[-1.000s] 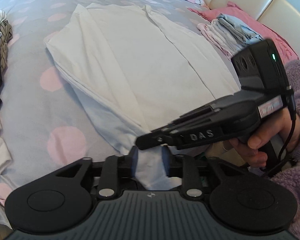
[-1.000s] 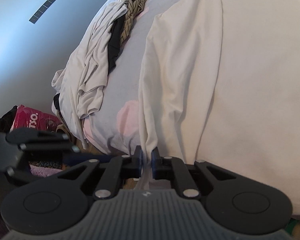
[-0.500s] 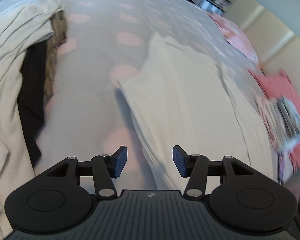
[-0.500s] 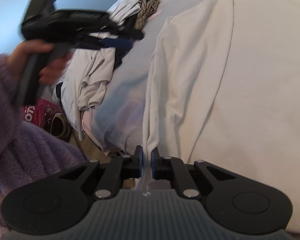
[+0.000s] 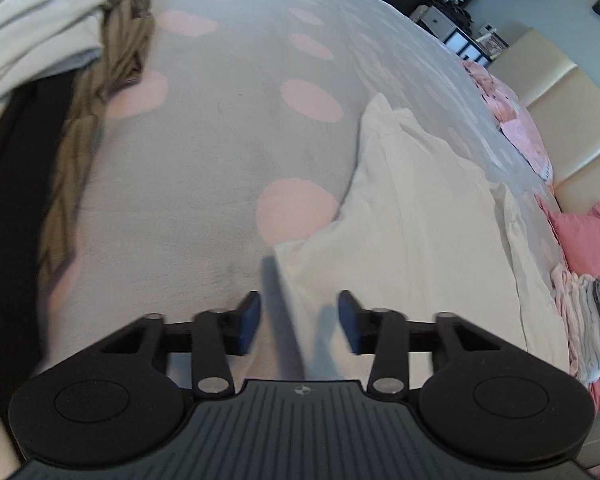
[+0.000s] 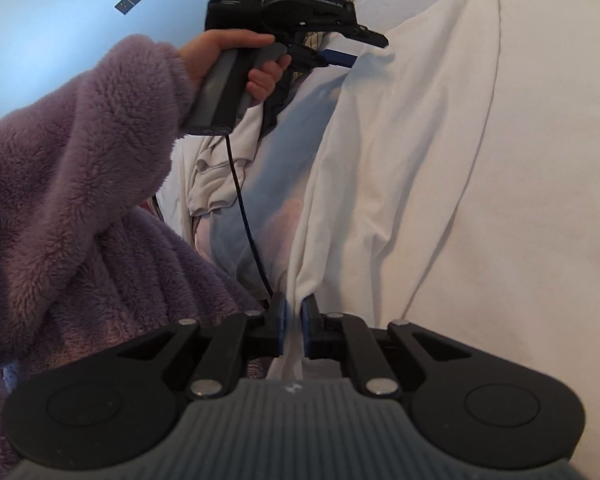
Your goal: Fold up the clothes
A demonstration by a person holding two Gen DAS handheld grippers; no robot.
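- Only the right wrist view shows the right gripper (image 6: 294,320) pinching a bunched edge of the white shirt (image 6: 480,184); its blue pads stand narrow, with the fabric pulled up between them and pressed from both sides.
- Just left of that pinch, the same view shows a fuzzy purple sleeve (image 6: 72,168) and a hand (image 6: 236,60) wrapped around the handle of the left gripper (image 6: 360,50), which hangs over the shirt's far left edge, with a black cable (image 6: 244,208) trailing down from the handle.
- From its own camera, the left gripper (image 5: 298,320) has its jaws closing, yet a clear gap remains; the shirt's (image 5: 412,240) near left corner lies below the gap, and the pads do not press on it.
- Left of the shirt in the left wrist view, the grey bedspread (image 5: 220,152) with pink spots lies bare, and further left sits a pile of unfolded clothes (image 5: 48,60): white, black and a tan braided piece.
- Right of the shirt, seen only from the left wrist, a stack of folded clothes (image 5: 584,320) rests on a pink pillow (image 5: 580,236) against a cream headboard (image 5: 560,100).
- The shirt itself lies spread flat on the bedspread (image 6: 276,160) in both views, its long fold lines running away from the right gripper.
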